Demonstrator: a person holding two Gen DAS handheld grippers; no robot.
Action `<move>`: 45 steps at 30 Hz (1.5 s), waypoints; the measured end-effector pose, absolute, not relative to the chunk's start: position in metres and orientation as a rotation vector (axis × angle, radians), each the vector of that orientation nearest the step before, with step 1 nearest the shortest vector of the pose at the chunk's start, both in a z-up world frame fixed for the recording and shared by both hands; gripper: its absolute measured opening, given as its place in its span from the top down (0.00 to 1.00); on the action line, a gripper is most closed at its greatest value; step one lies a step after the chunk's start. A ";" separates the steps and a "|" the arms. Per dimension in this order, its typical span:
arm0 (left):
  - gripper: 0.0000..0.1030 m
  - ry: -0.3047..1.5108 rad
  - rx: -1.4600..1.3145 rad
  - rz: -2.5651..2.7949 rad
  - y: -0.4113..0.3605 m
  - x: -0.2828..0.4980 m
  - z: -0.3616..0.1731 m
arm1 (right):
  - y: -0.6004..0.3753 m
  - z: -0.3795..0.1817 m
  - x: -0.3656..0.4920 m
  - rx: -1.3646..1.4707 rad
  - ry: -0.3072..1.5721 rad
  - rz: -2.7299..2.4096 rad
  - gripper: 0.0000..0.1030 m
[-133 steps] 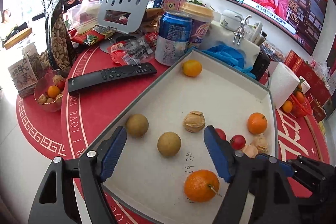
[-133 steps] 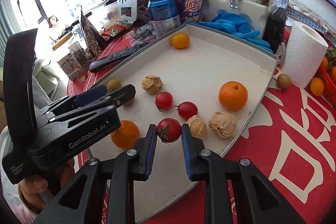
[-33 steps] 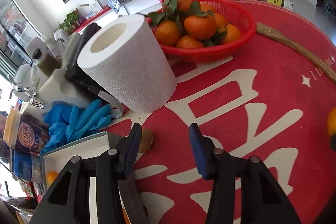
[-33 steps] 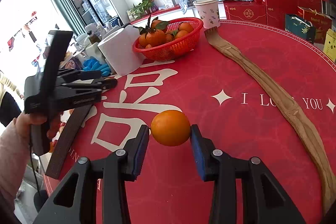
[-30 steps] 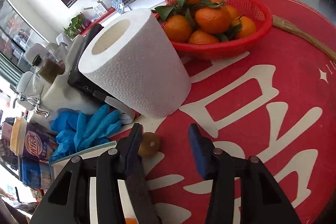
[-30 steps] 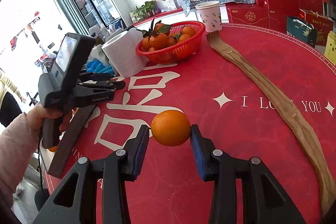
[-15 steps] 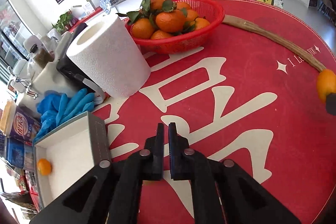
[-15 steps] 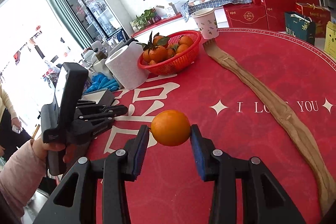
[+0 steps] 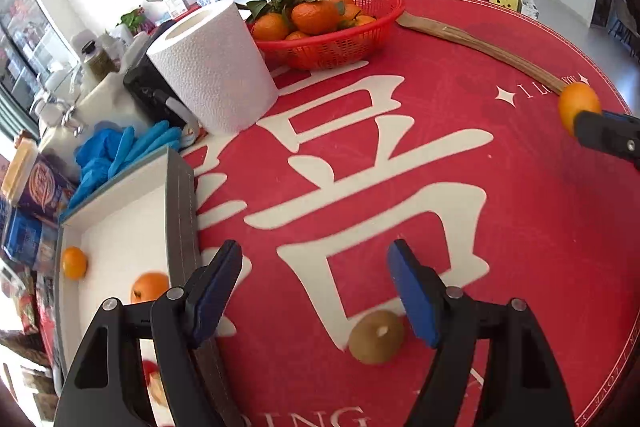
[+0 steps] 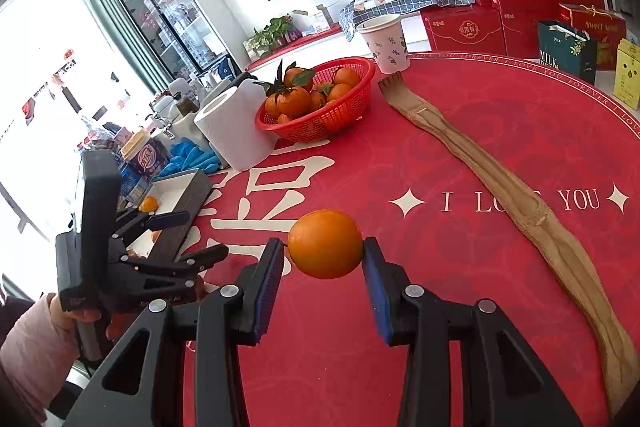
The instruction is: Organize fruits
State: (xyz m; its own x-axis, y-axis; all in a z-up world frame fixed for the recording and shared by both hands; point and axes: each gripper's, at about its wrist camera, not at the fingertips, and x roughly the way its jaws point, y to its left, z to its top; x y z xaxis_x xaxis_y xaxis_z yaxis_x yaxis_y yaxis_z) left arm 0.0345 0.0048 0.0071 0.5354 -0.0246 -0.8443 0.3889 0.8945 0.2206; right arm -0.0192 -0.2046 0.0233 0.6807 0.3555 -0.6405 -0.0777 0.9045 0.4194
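My left gripper [image 9: 316, 291] hangs over the red tablecloth with its jaws opening wide. A small brown round fruit [image 9: 376, 337] lies on the cloth between them, close to the right pad [image 9: 412, 295], and neither pad presses on it. My right gripper [image 10: 324, 259] is shut on an orange [image 10: 325, 243], held above the cloth; the same orange [image 9: 580, 107] shows at the right edge of the left wrist view. The white tray [image 9: 182, 211] lies left of my left gripper with an orange [image 9: 150, 287] and a smaller one [image 9: 74, 262] in it. A hand holds the left gripper [image 10: 202, 233].
A red basket [image 10: 320, 127] of leafy tangerines stands at the back, with a paper roll [image 9: 212, 67] and blue gloves [image 9: 120, 151] to its left. A long tan strip [image 10: 520, 195] runs across the cloth on the right. A paper cup [image 10: 384, 43] stands behind the basket.
The left jaws, pressed together half a second ago, now stand wide and the brown fruit lies on the cloth between them. The left gripper has moved away from the paper roll. The right still holds the orange.
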 end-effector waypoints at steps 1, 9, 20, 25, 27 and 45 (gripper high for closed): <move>0.24 0.981 0.404 -0.240 0.004 0.025 0.005 | -0.204 0.023 -0.019 0.372 0.795 0.246 0.60; 0.30 0.872 0.343 -0.100 -0.007 -0.012 -0.001 | -0.185 0.006 -0.016 0.180 0.889 0.123 0.60; 0.48 0.874 0.162 -0.022 0.000 -0.040 -0.002 | -0.177 -0.010 -0.013 0.050 0.961 0.072 0.06; 0.27 0.904 0.060 -0.052 0.020 -0.054 -0.006 | -0.163 -0.015 -0.011 -0.042 0.982 0.047 0.01; 0.26 0.901 0.047 -0.063 0.022 -0.059 -0.007 | -0.162 -0.015 -0.011 -0.044 0.982 0.050 0.00; 0.70 0.858 0.113 -0.034 0.004 -0.113 -0.004 | -0.163 -0.015 -0.011 -0.046 0.974 0.053 0.00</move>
